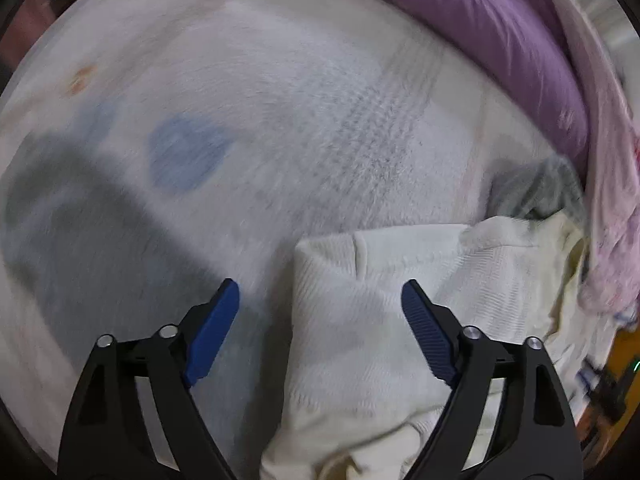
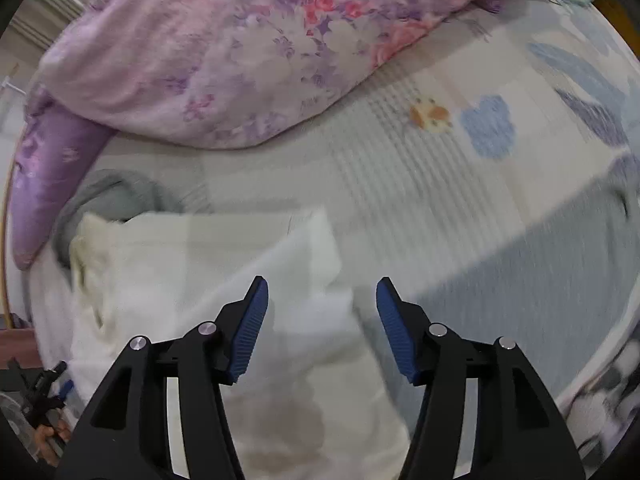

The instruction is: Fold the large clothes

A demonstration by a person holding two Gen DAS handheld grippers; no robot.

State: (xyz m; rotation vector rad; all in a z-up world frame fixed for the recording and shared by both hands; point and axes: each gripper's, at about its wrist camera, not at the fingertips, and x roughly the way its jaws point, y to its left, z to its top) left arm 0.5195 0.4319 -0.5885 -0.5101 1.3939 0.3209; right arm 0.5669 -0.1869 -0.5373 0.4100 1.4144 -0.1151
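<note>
In your left wrist view, your left hand-held gripper (image 1: 320, 304) stands wide apart and holds nothing, above the cream sweater (image 1: 360, 320) lying folded on the bed (image 1: 280, 100) beside a grey garment (image 1: 536, 184). In your right wrist view, your right hand-held gripper (image 2: 322, 308) is likewise spread and empty over the sweater (image 2: 200, 272), with the floral quilt (image 2: 240, 60) heaped beyond.

Left hand-held gripper (image 1: 320, 304) jaws spread wide, nothing between blue pads. Right hand-held gripper (image 2: 322, 300) also spread, empty, pointing forward-down.
</note>
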